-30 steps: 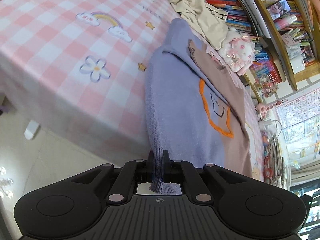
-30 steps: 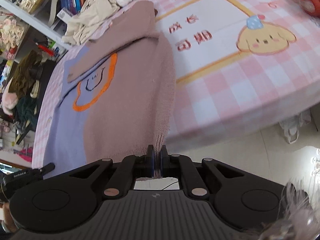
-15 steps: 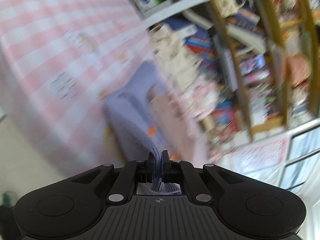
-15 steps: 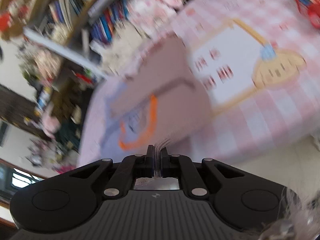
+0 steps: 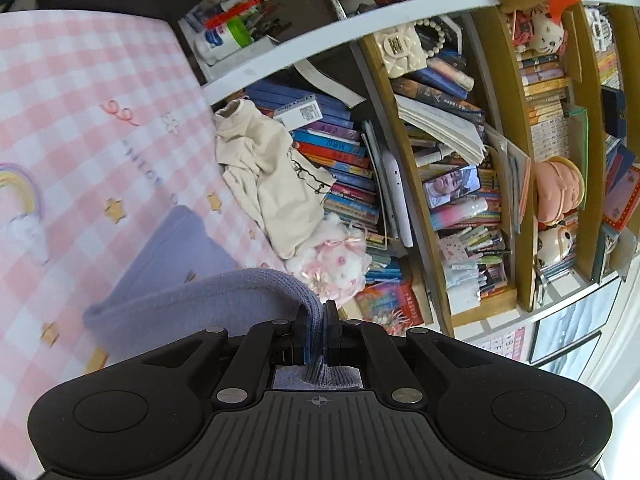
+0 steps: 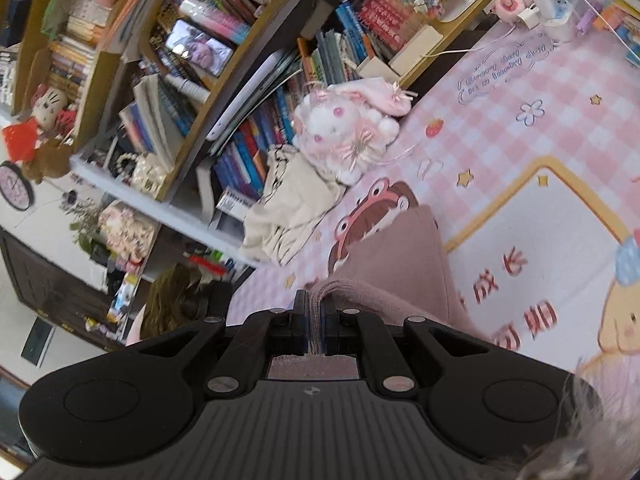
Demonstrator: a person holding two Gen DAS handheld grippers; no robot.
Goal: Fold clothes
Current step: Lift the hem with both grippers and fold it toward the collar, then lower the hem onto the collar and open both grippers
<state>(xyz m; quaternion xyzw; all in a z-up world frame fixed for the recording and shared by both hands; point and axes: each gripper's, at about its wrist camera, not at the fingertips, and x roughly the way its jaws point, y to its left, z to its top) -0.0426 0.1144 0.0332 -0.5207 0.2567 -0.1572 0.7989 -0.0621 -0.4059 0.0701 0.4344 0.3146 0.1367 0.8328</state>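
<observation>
**knitfan:** So what's the left gripper (image 5: 316, 330) doing? Its jaws look pinched tight on the ribbed hem of the lavender-and-mauve knit sweater (image 5: 192, 276), with the lavender half curling away ahead-left over the pink checked tablecloth (image 5: 80, 112).

**foldbot88:** Yep, and the right gripper (image 6: 316, 326) is clamped on the mauve half of that sweater, which drapes ahead-right. A cream crumpled garment (image 6: 288, 204) and a fluffy pink-white plush toy (image 6: 344, 136) sit further ahead, against the crowded wooden bookshelf (image 6: 224, 80).
</observation>
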